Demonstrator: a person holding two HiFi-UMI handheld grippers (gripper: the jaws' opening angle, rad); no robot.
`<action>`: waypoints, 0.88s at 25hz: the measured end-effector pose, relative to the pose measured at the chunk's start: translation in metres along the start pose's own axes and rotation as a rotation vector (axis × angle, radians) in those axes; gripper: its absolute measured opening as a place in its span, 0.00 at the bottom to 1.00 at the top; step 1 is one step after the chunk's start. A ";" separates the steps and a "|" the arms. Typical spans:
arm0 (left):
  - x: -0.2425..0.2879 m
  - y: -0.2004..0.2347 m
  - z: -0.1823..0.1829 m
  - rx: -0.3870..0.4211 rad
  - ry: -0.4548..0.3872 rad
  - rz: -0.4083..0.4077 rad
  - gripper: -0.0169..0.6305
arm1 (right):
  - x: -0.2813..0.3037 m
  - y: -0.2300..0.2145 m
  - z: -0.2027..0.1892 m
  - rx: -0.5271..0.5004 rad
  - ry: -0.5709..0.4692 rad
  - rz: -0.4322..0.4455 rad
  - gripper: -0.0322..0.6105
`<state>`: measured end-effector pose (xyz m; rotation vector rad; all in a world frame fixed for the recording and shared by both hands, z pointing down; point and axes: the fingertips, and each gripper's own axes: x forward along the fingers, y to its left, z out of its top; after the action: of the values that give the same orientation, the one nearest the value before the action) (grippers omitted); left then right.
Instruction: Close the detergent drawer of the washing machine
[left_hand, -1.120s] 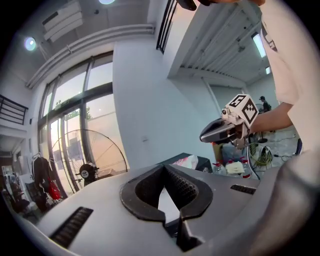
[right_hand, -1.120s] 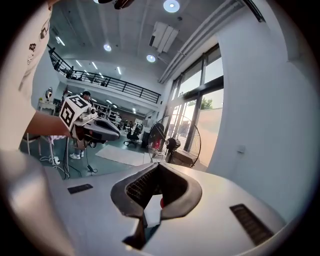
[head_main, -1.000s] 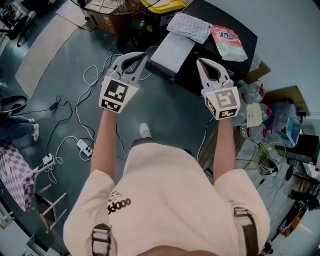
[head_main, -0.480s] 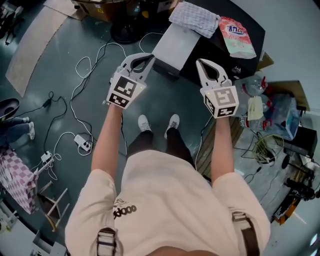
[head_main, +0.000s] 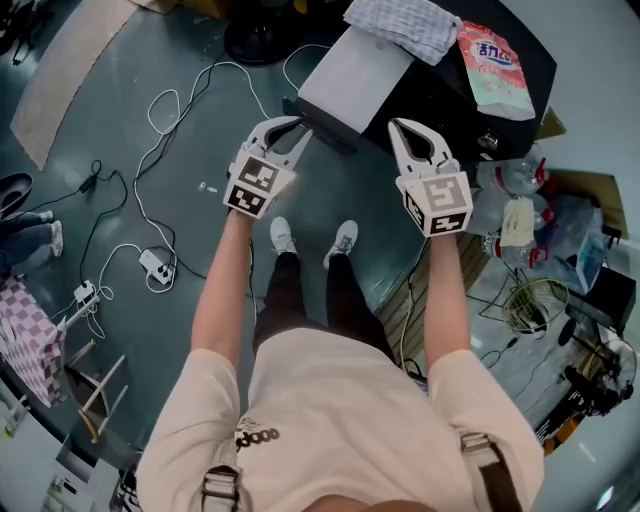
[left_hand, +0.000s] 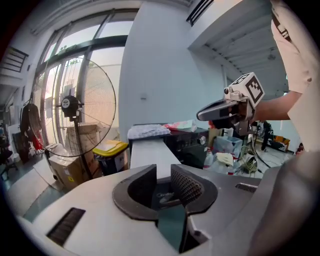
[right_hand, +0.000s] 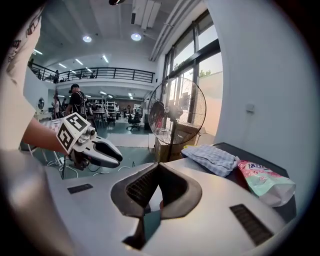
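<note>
The head view looks steeply down from above the person onto the floor (head_main: 345, 190) and washing machine (head_main: 425, 100). Both gripper views sit low and face nearly level — the left close along the drawer (left_hand: 150, 152), the right across the machine's top — sharing the fan (left_hand: 82, 107) and cloth (left_hand: 147, 131).

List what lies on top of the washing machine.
On the washing machine lie a checked cloth and a pink pouch. Anything beneath them is covered.
</note>
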<state>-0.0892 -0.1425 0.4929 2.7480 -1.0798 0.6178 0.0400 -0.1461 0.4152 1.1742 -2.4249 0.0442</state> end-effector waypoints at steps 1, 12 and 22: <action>0.004 -0.001 -0.009 -0.005 0.013 0.005 0.18 | 0.003 0.000 -0.007 -0.002 0.004 0.003 0.04; 0.045 -0.013 -0.073 -0.060 0.088 0.020 0.27 | 0.020 0.003 -0.077 0.005 0.094 0.016 0.04; 0.067 -0.007 -0.077 -0.111 0.066 0.064 0.28 | 0.019 -0.001 -0.101 0.034 0.121 0.011 0.04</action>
<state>-0.0655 -0.1589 0.5913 2.5896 -1.1551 0.6328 0.0686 -0.1390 0.5141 1.1388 -2.3333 0.1564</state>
